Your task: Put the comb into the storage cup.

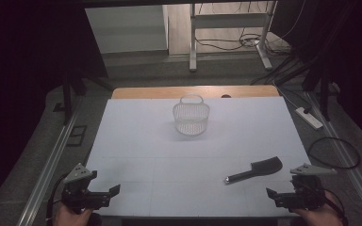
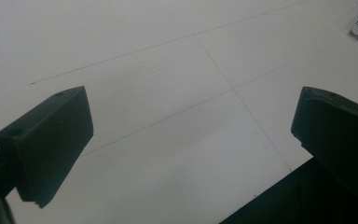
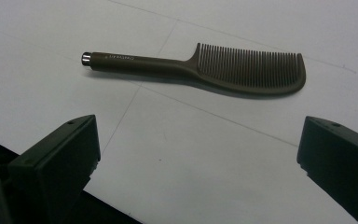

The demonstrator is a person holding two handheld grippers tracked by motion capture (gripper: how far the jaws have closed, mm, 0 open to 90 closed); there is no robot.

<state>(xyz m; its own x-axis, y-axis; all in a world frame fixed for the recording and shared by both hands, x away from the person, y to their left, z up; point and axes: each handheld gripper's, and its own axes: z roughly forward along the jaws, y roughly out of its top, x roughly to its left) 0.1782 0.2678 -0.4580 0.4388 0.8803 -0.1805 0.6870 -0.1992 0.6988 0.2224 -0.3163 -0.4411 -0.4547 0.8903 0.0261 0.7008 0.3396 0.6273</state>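
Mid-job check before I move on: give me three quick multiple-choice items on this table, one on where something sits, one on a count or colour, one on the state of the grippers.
1. Where does the comb lie?
A. inside the basket
B. on the table, near the right gripper
C. between the left gripper's fingers

2. How many baskets stand on the table?
A. one
B. two
C. three

3. How do the two grippers stand?
A. both shut
B. left shut on the comb
C. both open and empty

Key: 1 B, the comb lies flat on the white table just ahead of the right gripper. 2 A, a single white basket stands toward the far side. 3 C, the left gripper and the right show fingers wide apart with only table between.
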